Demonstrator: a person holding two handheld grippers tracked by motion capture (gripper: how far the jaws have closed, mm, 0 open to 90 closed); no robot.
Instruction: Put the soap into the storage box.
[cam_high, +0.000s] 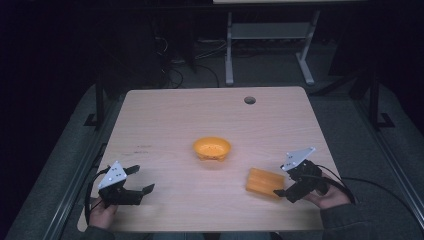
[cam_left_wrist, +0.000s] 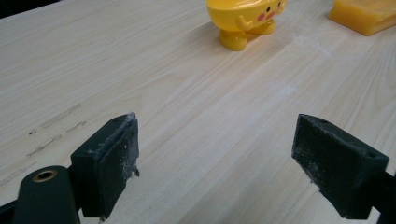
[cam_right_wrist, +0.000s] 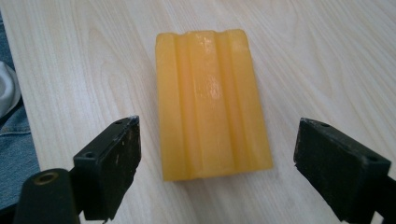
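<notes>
A yellow bowl (cam_high: 212, 148) with little feet and a painted face stands near the middle of the wooden table (cam_high: 175, 115); the left gripper view shows this bowl (cam_left_wrist: 245, 21) from its side. A yellow ridged block (cam_high: 264, 182) lies flat to the bowl's right, toward the front. My right gripper (cam_high: 284, 191) stands open just right of it, and in the right gripper view the ridged block (cam_right_wrist: 210, 100) reaches between the two jaws without touching them. My left gripper (cam_high: 141, 180) is open at the front left over bare wood, with nothing between its fingers.
A round cable hole (cam_high: 249, 100) sits near the table's far edge. Behind the table stands a white desk frame (cam_high: 270, 45) on a dark floor with cables. The ridged block (cam_left_wrist: 366, 14) peeks in at the top right of the left gripper view.
</notes>
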